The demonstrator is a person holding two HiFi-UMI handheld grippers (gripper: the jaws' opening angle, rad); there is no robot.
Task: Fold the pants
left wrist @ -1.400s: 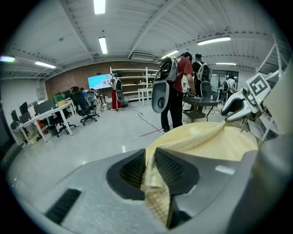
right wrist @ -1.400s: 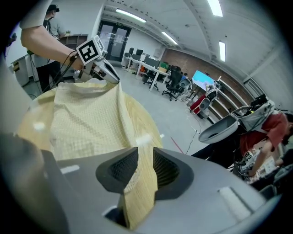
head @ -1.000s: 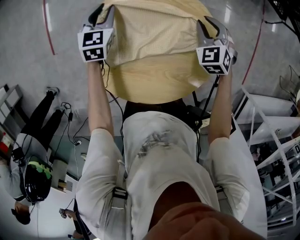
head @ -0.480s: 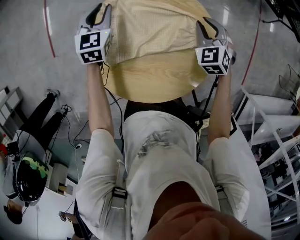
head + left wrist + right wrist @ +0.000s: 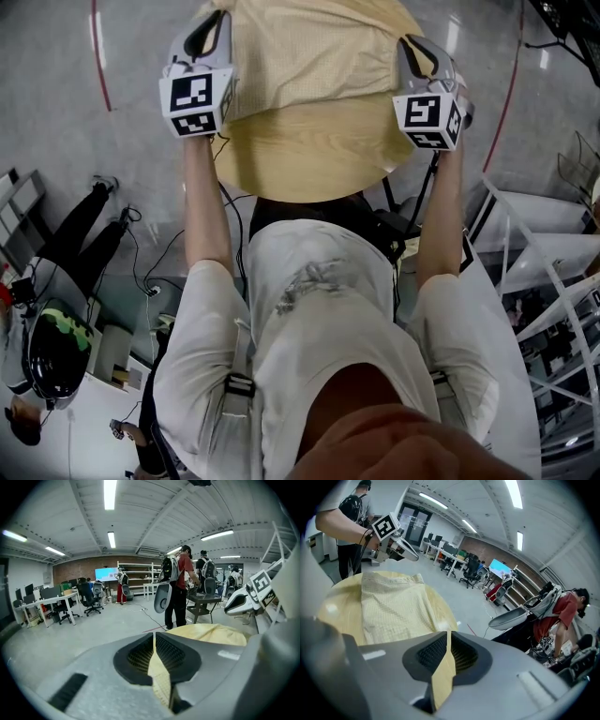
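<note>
Left gripper (image 5: pixel 154 644) and right gripper (image 5: pixel 447 643): I have just closed both, and each now pinches a near corner of the yellow pants (image 5: pixel 309 56). The pants lie on the round table (image 5: pixel 309 155). In my judgement, the paired grip keeps the near edge straight for folding far.

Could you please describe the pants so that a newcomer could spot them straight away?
Find the round wooden table on the grey workshop floor. The only cloth on it is the pale yellow pants with a fine grid weave. The left gripper and right gripper, fingers having just been closing, pinch their near corners.
</note>
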